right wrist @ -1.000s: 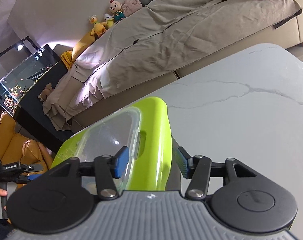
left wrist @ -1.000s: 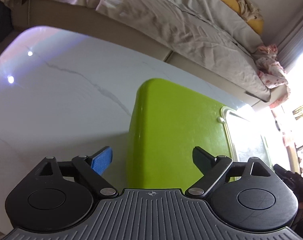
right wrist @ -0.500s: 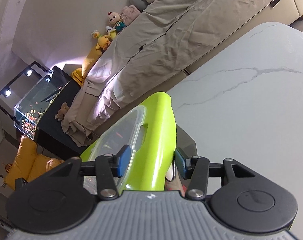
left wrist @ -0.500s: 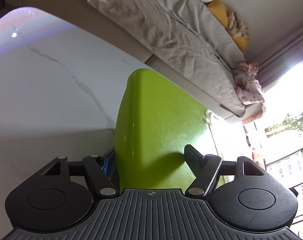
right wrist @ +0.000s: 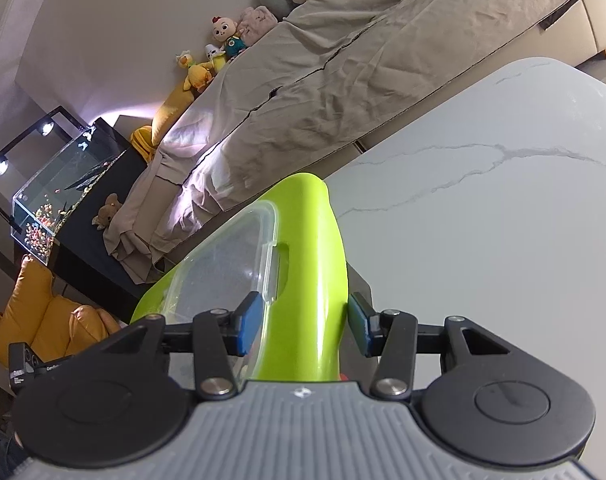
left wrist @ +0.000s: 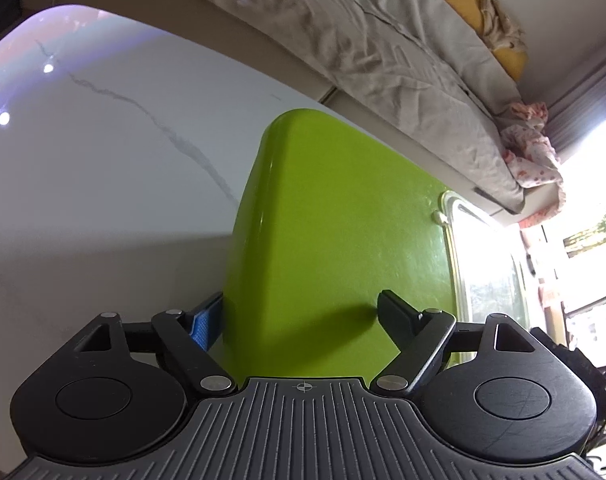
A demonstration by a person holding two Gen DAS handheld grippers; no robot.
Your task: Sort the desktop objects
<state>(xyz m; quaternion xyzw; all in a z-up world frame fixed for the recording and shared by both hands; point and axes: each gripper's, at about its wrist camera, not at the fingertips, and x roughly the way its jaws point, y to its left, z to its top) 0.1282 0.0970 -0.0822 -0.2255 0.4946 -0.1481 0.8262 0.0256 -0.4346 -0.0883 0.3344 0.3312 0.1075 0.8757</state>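
Observation:
A lime-green box [left wrist: 343, 220] with a clear lid [left wrist: 487, 280] rests on the white marble table [left wrist: 103, 200]. My left gripper [left wrist: 299, 308] straddles the box's near left corner. Its blue pad sits at the box's left side and the other finger hovers over the green face, casting a shadow. Those jaws are opening and do not squeeze the box. In the right wrist view the green box [right wrist: 307, 232] runs away from me with its clear lid [right wrist: 223, 272] on the left. My right gripper [right wrist: 303, 320] is shut on the box's wall, one pad on the lid and one on the outer side.
Beyond the table [right wrist: 483, 240] a sofa under a beige cover [right wrist: 343, 80] holds plush toys [right wrist: 223, 40]. An aquarium [right wrist: 59, 192] on a dark cabinet and a yellow chair [right wrist: 35, 320] stand at the left. A bright window [left wrist: 591, 200] glares at the right.
My left gripper came down over the box's left corner, its blue pad now tucked against the side. The right gripper's pads drew in onto the box wall.

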